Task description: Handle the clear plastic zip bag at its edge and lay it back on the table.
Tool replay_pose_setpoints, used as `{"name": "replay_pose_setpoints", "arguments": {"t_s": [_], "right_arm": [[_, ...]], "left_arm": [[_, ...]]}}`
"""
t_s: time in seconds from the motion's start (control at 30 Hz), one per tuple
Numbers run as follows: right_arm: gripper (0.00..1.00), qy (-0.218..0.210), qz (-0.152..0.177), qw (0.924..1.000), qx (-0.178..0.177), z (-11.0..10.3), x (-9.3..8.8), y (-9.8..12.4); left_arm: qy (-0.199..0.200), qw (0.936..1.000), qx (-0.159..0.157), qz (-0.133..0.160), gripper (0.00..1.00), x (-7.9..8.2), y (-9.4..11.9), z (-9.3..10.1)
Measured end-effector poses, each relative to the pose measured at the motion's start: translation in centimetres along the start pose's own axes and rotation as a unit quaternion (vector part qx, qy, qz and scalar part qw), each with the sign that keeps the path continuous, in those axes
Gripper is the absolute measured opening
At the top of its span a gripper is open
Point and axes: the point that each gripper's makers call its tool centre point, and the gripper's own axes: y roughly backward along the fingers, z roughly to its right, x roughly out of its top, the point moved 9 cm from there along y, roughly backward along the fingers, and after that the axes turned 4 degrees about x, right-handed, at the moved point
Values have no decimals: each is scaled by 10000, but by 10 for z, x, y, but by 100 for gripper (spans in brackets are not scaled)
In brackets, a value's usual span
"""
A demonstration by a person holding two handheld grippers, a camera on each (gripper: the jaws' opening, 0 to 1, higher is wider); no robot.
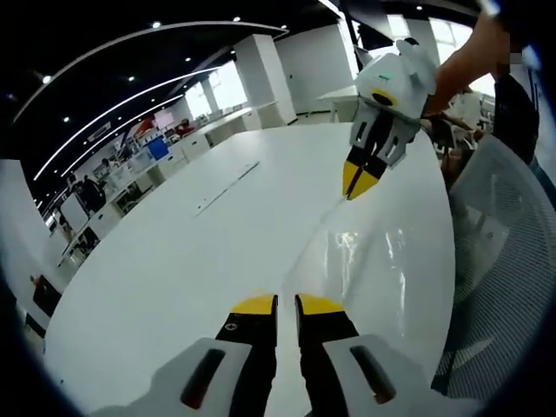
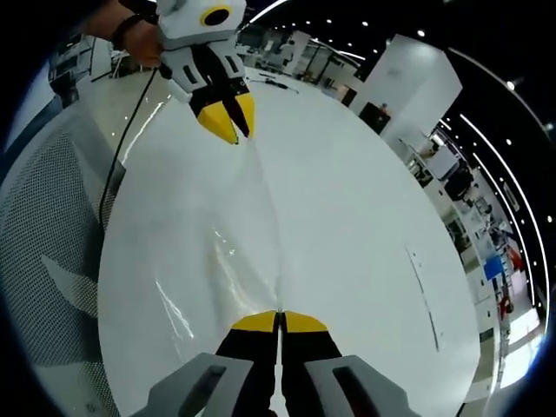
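Above the white bench, your left tool and right tool both pinch the clear zip bag's edge shut; lower them together, keeping it taut.

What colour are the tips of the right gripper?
Yellow, on black jaws. The right gripper shows it best in the left gripper view, pinching the bag.

An open-plan office is indicated: a long white table, rows of desks with monitors far left, white pillars, recessed ceiling lights, and a mesh chair at right.
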Motion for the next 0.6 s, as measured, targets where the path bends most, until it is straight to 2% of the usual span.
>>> {"name": "replay_pose_setpoints", "arguments": {"t_s": [0.23, 0.33, 0.4, 0.6], "right_arm": [[0, 22, -66, 10000, -20, -3, 1, -4], [0, -14, -57, 10000, -36, -4, 2, -5], [0, -80, -42, 10000, -32, -5, 3, -4], [0, -133, -26, 9999, -35, -7, 4, -7]], "left_arm": [[-394, 9989, -224, 126, 10, 17, -1, 13], [-527, 9979, -365, 73, 12, 21, -6, 18], [-780, 9961, -413, 81, 13, 25, -9, 23], [-863, 9943, -605, 164, 17, 38, -22, 33]]}}
